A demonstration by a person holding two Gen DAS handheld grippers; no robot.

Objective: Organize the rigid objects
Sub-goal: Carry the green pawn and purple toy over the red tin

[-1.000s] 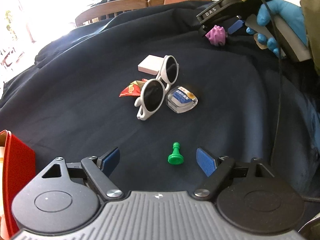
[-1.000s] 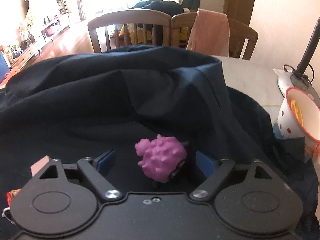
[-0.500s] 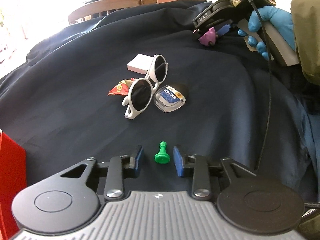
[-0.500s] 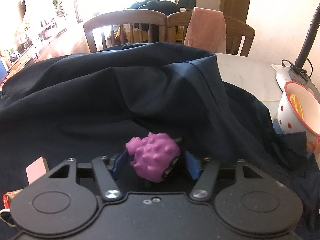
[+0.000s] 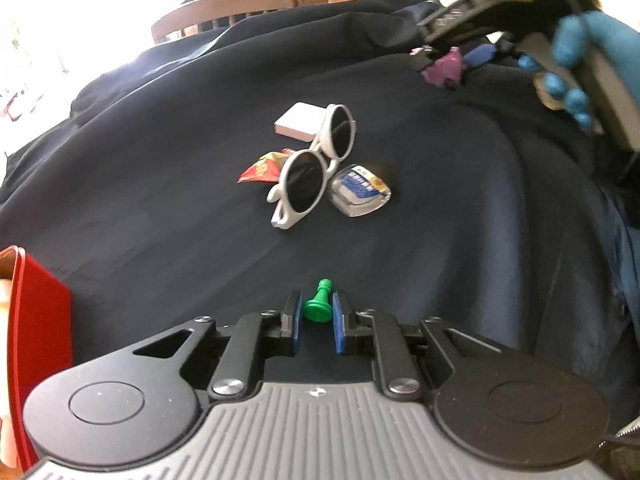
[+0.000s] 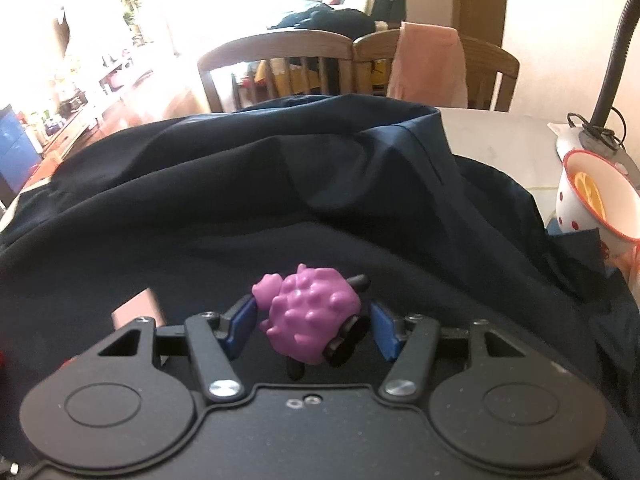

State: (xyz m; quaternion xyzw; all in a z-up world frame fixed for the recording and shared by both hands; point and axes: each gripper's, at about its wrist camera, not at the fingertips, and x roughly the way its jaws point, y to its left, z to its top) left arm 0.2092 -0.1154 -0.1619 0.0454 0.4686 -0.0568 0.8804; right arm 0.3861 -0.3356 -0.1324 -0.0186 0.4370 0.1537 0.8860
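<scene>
My left gripper (image 5: 316, 314) is shut on a small green chess pawn (image 5: 319, 303), which stands between its blue pads over the dark blue cloth (image 5: 160, 200). My right gripper (image 6: 310, 322) is shut on a bumpy purple toy sheep (image 6: 310, 322) with black legs; it also shows at the top right of the left wrist view (image 5: 444, 68), held by a blue-gloved hand (image 5: 576, 40). White round sunglasses (image 5: 316, 168) lie in the middle of the cloth.
A white flat box (image 5: 300, 122), a red snack wrapper (image 5: 262, 168) and a clear blue-labelled packet (image 5: 360, 194) lie around the sunglasses. A red box (image 5: 36, 320) stands at the left edge. A spotted cup (image 6: 592, 200), a lamp base (image 6: 592, 136) and wooden chairs (image 6: 280, 64) stand behind.
My left gripper has closed from wide open onto the green pawn. My right gripper has closed on the purple sheep and lifted it a little off the cloth.
</scene>
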